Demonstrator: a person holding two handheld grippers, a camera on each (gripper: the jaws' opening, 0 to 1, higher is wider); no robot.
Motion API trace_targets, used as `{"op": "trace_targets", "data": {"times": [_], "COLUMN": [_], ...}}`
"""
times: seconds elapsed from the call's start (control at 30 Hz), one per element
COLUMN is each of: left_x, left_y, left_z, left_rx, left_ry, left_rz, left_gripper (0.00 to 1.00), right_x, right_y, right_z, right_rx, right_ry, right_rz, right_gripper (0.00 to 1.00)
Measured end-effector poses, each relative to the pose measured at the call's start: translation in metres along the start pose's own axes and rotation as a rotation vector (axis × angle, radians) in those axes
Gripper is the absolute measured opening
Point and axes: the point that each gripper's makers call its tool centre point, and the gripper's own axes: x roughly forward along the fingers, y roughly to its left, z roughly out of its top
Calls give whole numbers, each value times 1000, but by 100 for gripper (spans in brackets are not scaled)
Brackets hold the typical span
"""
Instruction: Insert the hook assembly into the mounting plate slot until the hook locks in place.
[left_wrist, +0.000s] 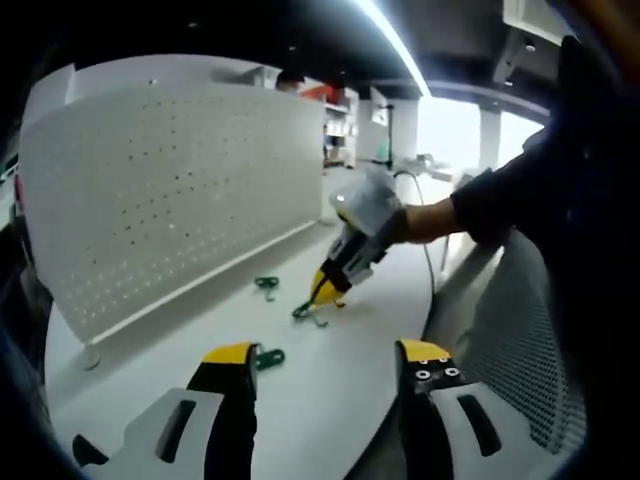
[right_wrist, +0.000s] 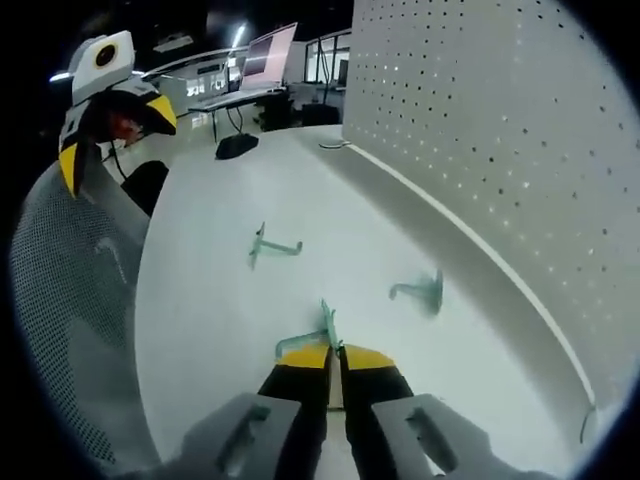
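A: Where do the hooks lie?

B: Three green hooks sit on the white bench (right_wrist: 210, 330), in front of the pegboard mounting plate (right_wrist: 520, 150). In the right gripper view, one hook (right_wrist: 318, 335) is right at the tips of the right gripper (right_wrist: 335, 355), another hook (right_wrist: 272, 246) lies further out, and a third hook (right_wrist: 420, 291) rests nearer the plate's foot. All three are apart from the plate.

A: Does the right gripper have the near one?

B: Its jaws stand almost closed with only a thin gap, and the hook's stem seems pinched at the tips. In the left gripper view the right gripper (left_wrist: 325, 290) is tilted down onto a hook (left_wrist: 310, 313) on the bench, so I judge it gripped, though the contact is small and blurred.

A: And the left gripper?

B: The left gripper (left_wrist: 325, 355) is wide open and holds nothing; a hook (left_wrist: 268, 357) lies just beside its left jaw.

A: How will the hook handle?

B: I judge it light, thin and stiff, likely smooth metal or plastic, so it may twist or slip in a pinch. Better to take it by the straight stem near the back tabs, leaving the tabs free to enter the slots. The plate looks rigid and stands upright on feet, so it should bear a gentle push
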Motion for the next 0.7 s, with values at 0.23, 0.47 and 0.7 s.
{"op": "trace_targets", "data": {"times": [0.23, 0.47, 0.7], "left_x": [0, 0, 0], "left_y": [0, 0, -1], "left_z": [0, 0, 0], "left_rx": [3, 4, 4], "left_ry": [2, 2, -1], "left_rz": [0, -1, -3], "left_gripper": [57, 57, 57], "right_x": [-3, -6, -7], "right_y": [-1, -2, -3], "right_z": [4, 12, 13], "right_rx": [-1, -5, -19], "right_ry": [-16, -33, -30], "right_rz": [-7, -18, -25], "right_gripper": [1, 0, 0]}}
